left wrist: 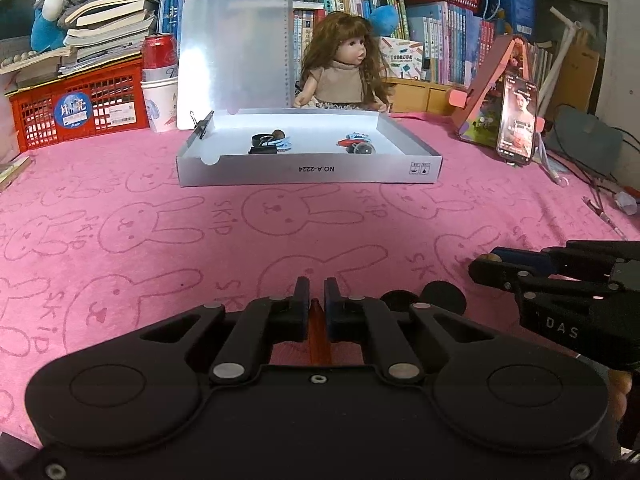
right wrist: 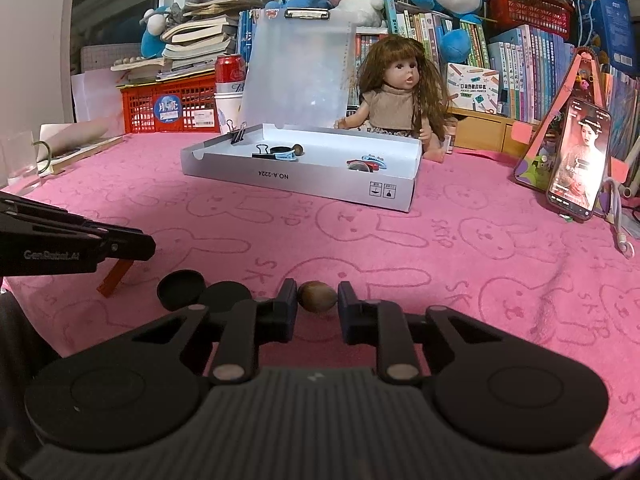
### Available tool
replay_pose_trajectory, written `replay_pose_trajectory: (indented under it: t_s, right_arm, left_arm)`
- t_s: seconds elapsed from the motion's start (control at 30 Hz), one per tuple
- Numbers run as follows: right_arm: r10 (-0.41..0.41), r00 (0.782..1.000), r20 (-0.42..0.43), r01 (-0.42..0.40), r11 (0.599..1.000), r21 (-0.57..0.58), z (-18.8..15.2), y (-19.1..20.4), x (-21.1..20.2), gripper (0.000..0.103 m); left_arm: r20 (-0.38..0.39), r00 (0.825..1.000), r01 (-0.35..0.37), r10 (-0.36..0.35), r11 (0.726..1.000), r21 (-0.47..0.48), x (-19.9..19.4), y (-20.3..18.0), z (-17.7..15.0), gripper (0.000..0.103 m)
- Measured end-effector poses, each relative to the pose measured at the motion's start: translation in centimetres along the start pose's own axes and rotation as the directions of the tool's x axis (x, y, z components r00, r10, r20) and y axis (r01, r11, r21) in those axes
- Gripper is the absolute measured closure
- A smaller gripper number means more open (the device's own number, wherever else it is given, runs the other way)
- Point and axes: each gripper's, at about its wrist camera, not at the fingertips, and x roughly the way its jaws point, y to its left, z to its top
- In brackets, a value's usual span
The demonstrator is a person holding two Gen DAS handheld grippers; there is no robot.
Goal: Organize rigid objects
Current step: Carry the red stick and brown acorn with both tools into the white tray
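My left gripper (left wrist: 317, 292) is shut on a thin orange-red clip (left wrist: 319, 334) low over the pink bunny cloth (left wrist: 280, 220); in the right wrist view the same clip (right wrist: 115, 278) hangs below the left gripper (right wrist: 150, 246). My right gripper (right wrist: 318, 294) is shut on a brown nut-like ball (right wrist: 318, 297), and in the left wrist view it shows at the right (left wrist: 486, 264). Two black round caps (right wrist: 180, 289) lie on the cloth between the grippers. The open white box (left wrist: 308, 170) ahead holds binder clips (left wrist: 264, 142), hair clips and a clear ball (left wrist: 362, 149).
A doll (left wrist: 344, 68) sits behind the box. A red crate (left wrist: 80, 108), a soda can (left wrist: 158, 52) and a paper cup stand at the back left. A phone (left wrist: 517, 120) leans on a stand at the right, with cables beyond. Books and plush toys line the back.
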Motion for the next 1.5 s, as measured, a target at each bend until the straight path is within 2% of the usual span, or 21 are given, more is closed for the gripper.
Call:
replay_pose_trajectory:
  t_s: [0.1, 0.27, 0.6, 0.7, 0.77, 0.9, 1.23, 1.5]
  right_arm:
    - [0.000, 1.000, 0.003, 0.000, 1.000, -0.001, 0.0, 0.0, 0.0, 0.077]
    - [-0.002, 1.000, 0.003, 0.002, 1.000, 0.002, 0.0, 0.0, -0.1, 0.077]
    - [-0.005, 1.000, -0.007, 0.005, 1.000, 0.003, -0.2, -0.1, -0.2, 0.077]
    - [-0.004, 1.000, -0.010, 0.004, 1.000, 0.001, -0.3, -0.1, -0.1, 0.077]
    - [0.001, 1.000, -0.013, -0.001, 1.000, -0.003, -0.3, -0.1, -0.1, 0.077]
    - [0.000, 1.000, -0.017, 0.000, 1.000, -0.008, -0.2, 0.1, -0.1, 0.077]
    - [-0.023, 1.000, 0.013, 0.023, 0.999, 0.027, 2.8, -0.7, 0.9, 0.077]
    - [-0.040, 0.999, 0.009, 0.039, 0.996, 0.085, 6.3, -1.8, 3.6, 0.077]
  left_arm:
    - [0.011, 1.000, 0.004, -0.004, 1.000, 0.002, -0.4, 0.3, 0.0, 0.096]
    - [0.043, 0.999, -0.017, 0.015, 0.999, 0.043, -1.1, 0.2, -0.7, 0.087]
    - [0.007, 1.000, -0.007, 0.007, 0.999, 0.053, -1.3, 0.2, -2.1, 0.080]
    - [0.001, 1.000, -0.014, 0.014, 0.998, 0.059, -1.2, 0.1, -2.3, 0.081]
    - [0.002, 1.000, -0.017, 0.017, 0.998, 0.056, -1.2, 0.1, -2.3, 0.092]
    - [-0.001, 1.000, -0.017, 0.017, 0.999, 0.043, -1.2, 0.2, -2.1, 0.093]
    - [0.050, 0.999, -0.017, 0.015, 0.999, 0.038, -0.3, 0.3, 2.3, 0.093]
    - [0.054, 0.999, -0.008, 0.007, 1.000, 0.019, 2.5, 0.4, 6.6, 0.093]
